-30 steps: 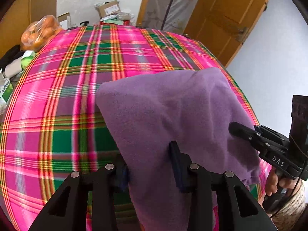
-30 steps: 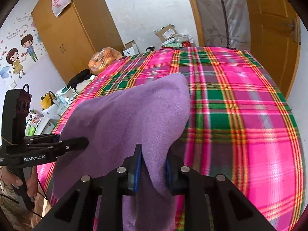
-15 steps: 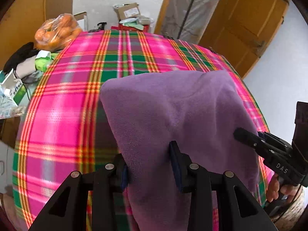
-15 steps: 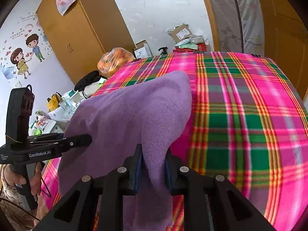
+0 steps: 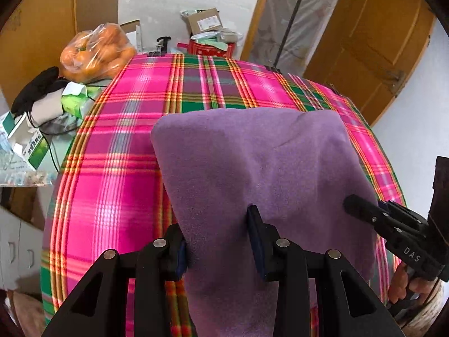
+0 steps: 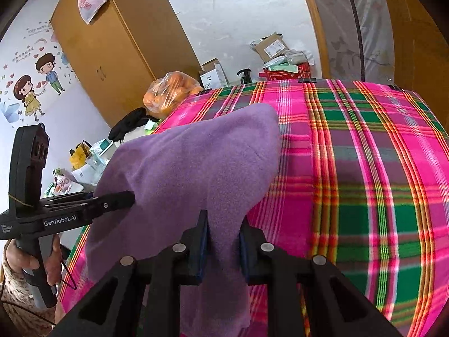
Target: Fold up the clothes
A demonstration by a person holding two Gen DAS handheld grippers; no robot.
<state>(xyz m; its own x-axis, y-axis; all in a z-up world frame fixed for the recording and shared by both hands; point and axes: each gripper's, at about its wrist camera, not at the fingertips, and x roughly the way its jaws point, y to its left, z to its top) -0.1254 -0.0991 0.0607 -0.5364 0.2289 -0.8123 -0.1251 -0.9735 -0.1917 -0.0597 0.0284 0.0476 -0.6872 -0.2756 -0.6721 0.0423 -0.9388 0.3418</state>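
Note:
A purple fleece cloth (image 5: 258,168) hangs between both grippers above the near edge of a table covered in pink and green plaid (image 5: 118,151). Its far edge lies on the plaid. My left gripper (image 5: 217,236) is shut on the cloth's near left part. In the right wrist view the same purple cloth (image 6: 196,163) bunches between the pads of my right gripper (image 6: 223,236), which is shut on it. The right gripper (image 5: 364,210) shows at the cloth's right edge in the left wrist view. The left gripper (image 6: 123,198) shows at the cloth's left in the right wrist view, held by a hand (image 6: 25,258).
A bag of oranges (image 5: 96,52) sits beyond the table's far left corner. Boxes and clutter (image 5: 31,137) crowd the left side. A wooden wardrobe (image 6: 112,53) stands behind. Cardboard boxes (image 5: 207,28) lie past the far edge, and a wooden door (image 5: 373,45) is at right.
Both grippers have pulled back and up with the cloth, so more of the table's near part and the left clutter shows. The cloth's far edge has slid toward me.

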